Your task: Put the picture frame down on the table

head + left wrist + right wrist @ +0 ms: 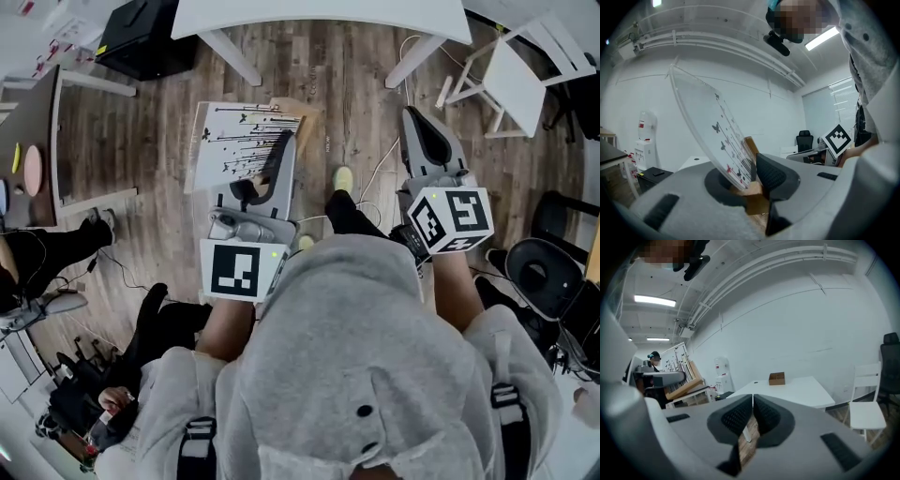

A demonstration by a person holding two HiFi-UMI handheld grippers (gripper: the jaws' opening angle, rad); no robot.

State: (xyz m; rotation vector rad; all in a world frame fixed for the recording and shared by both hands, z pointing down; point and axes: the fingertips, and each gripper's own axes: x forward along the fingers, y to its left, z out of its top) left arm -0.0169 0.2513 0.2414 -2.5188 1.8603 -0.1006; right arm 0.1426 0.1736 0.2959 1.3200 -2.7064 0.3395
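Surface (319,14): white, far ahead.
Left gripper (757,178): fingers clamped on picture frame (712,136).
Right gripper (753,416): fingers together, empty.
Advice: frame best lowered base-first, grip kept.

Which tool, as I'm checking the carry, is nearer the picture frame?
Left. The left tool grips the picture frame by its base; the right tool, shut and empty, is apart to its right.

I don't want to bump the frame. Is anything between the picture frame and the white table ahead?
Nothing visible does: only bare wood floor lies between the picture frame, clamped in the left tool, and the white table. A small cardboard box sits on the top, with bare surface around it.
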